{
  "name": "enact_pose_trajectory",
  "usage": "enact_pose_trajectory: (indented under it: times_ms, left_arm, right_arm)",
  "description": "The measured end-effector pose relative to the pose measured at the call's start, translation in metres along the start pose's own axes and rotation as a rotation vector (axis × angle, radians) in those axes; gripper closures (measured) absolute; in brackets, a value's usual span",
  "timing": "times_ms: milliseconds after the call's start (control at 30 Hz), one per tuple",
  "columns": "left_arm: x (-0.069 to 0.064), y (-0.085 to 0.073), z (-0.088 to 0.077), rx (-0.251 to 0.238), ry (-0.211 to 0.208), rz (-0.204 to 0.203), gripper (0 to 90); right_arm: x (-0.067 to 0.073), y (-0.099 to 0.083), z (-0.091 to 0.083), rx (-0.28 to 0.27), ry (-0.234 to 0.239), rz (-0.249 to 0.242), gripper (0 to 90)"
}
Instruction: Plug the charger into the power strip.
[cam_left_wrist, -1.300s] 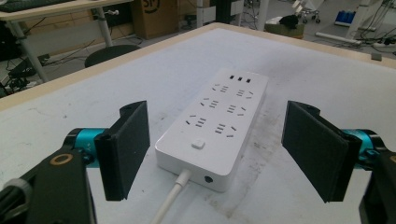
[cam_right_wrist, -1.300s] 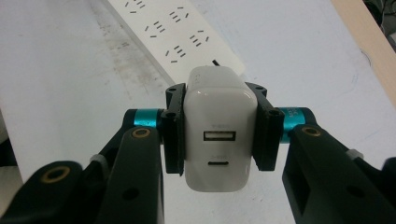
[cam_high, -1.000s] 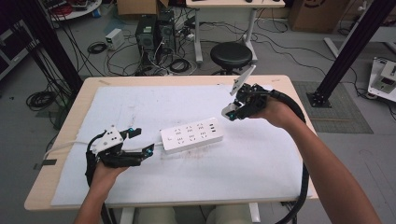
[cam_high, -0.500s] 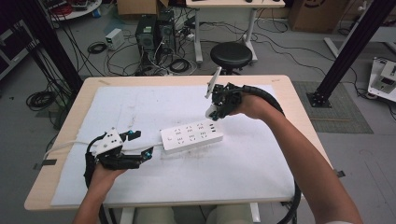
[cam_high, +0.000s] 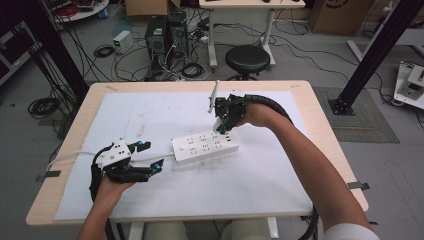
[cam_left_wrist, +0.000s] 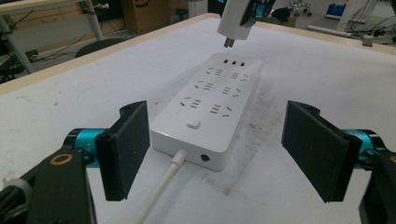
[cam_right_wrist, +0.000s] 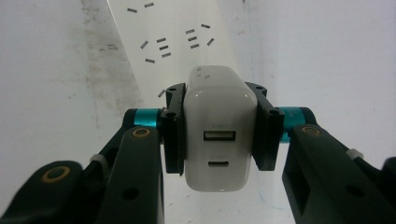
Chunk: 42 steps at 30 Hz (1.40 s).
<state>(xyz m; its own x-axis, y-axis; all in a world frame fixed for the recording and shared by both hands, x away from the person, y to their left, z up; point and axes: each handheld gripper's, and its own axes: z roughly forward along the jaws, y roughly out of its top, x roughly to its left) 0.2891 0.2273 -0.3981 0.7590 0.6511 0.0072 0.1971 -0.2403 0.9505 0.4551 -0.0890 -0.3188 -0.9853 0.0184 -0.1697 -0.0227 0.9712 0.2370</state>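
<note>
Since the earlier frames, the right tongs have travelled from the upper right of the high view toward its centre, carrying a white charger clamped by its sides. They now hang just above the far end of the white power strip, which lies at mid-frame on the desk. In the left gripper view the charger's prongs point down at the strip's outermost sockets, not yet touching. That side grip leaves the prongs free, I judge, for a straight push. At lower left of the high view, the left tongs sit apart beside the strip's cable end, holding nothing, probably ready to steady it.
</note>
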Motion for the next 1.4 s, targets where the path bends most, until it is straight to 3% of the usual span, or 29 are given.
enact_pose_trajectory:
  times_ms: [300, 333, 533, 733, 900, 967, 1400]
  left_arm:
    - [0.003, 0.001, -0.001, -0.003, 0.005, 0.002, 23.6]
    - [0.004, 0.000, -0.001, -0.002, 0.006, 0.002, 23.6]
    - [0.005, -0.003, 0.000, -0.001, 0.009, -0.003, 23.7]
    - [0.006, -0.004, -0.002, -0.003, 0.010, -0.005, 23.6]
    - [0.007, -0.005, -0.002, -0.002, 0.011, -0.009, 23.6]
    - [0.007, -0.006, -0.001, -0.003, 0.011, -0.011, 23.6]
    - [0.008, -0.007, -0.002, -0.012, 0.014, -0.018, 23.7]
  right_arm:
    - [-0.002, 0.008, 0.020, 0.061, 0.004, -0.054, 63.7]
    - [-0.002, 0.010, 0.022, 0.078, -0.002, -0.081, 63.7]
    - [-0.003, 0.018, 0.027, 0.081, 0.009, -0.126, 63.7]
    - [0.000, 0.021, 0.034, 0.120, 0.002, -0.187, 63.7]
    - [0.000, 0.021, 0.036, 0.132, 0.003, -0.197, 63.7]
    - [-0.001, 0.024, 0.039, 0.131, 0.003, -0.232, 63.7]
    - [-0.004, 0.039, 0.043, 0.223, 0.045, -0.223, 64.0]
